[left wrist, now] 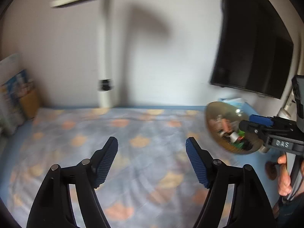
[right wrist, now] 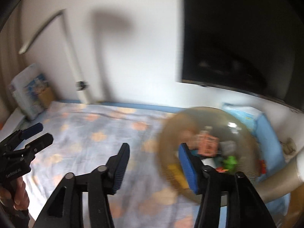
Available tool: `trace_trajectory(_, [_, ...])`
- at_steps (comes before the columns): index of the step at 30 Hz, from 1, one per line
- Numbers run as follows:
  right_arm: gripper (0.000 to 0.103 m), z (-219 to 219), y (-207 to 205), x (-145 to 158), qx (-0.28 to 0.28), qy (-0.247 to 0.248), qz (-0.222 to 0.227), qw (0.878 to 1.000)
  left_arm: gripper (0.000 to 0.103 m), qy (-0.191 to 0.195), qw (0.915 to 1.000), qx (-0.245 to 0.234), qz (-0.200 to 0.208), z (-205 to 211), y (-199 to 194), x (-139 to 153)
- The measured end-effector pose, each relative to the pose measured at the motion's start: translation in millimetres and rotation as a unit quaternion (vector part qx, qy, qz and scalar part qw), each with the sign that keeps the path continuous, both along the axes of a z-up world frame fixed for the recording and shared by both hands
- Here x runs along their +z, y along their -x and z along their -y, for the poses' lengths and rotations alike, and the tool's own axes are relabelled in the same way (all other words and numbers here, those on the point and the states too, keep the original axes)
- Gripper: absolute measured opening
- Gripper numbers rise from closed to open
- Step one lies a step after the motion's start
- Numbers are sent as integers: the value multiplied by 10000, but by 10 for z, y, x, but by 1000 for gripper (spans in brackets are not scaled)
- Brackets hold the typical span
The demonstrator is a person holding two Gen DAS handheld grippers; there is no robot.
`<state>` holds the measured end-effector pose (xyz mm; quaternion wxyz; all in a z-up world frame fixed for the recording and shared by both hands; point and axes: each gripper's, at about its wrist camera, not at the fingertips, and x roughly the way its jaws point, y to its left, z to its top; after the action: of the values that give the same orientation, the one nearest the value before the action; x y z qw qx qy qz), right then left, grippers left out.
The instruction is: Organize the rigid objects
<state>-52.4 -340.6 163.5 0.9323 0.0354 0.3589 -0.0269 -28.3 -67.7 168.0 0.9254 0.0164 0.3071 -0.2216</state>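
Packets (left wrist: 13, 93), blurred and cut off by the frame edge, lean on the wall at far left, with a white lamp post (left wrist: 105, 57) beside them. Left gripper (left wrist: 152, 159) hovers over the patterned tabletop (left wrist: 133, 125), fingers wide, nothing between them. At right a tinted transparent dome (right wrist: 209, 144) covers small objects too smeared to name. Right gripper (right wrist: 153, 168) stands just before it, fingers wide; one pad overlaps the dome, contact unclear. Above hangs a dark screen (right wrist: 237, 34)
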Motion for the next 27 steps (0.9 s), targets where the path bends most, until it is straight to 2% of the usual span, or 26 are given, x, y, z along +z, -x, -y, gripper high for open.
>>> trace_trajectory(3, [63,-407,112,-129,263,-181,52,9995,76,-92,9986,430,-295,-375,128,-295])
trace_trajectory(4, [63,-506,167,-231,292,-217,37,9993,76,-82,9968,636,-472,-517,158,-507])
trace_trajectory(7, [63,-832,260,-726,452,-91,-142,9988,76,-228,9929,842,-808,-668,175,-923])
trace_trajectory(9, [63,-1004,263,-1061,554,86,-395,9976,76,-525,9920,911,-694,-671,204,-1095])
trace_trajectory(11, [63,-1065,243,-1258,624,75,-549,9965,76,-580,9922,919,-603,-654,203,-1151])
trace_trajectory(15, [63,-1128,220,-1380,775,260,-612,9948,77,-381,9921,991,-665,-697,153,-1277])
trace_trajectory(18, [63,-1171,236,-1438,829,446,-608,9937,77,-552,9879,1132,-906,-672,141,-1358])
trace_trajectory(20, [64,-1157,249,-1524,865,346,-623,9937,77,-513,9900,1092,-731,-665,187,-1329])
trace_trajectory(22, [64,-1157,224,-1570,799,373,-734,9934,79,-587,9896,1079,-750,-637,186,-1340])
trace_trajectory(25, [71,-1143,250,-1536,735,384,-612,9947,79,-747,9876,1106,-828,-593,158,-1376])
trace_trajectory(27, [81,-1115,278,-1520,634,376,-556,9957,79,-805,9873,1088,-828,-569,164,-1388])
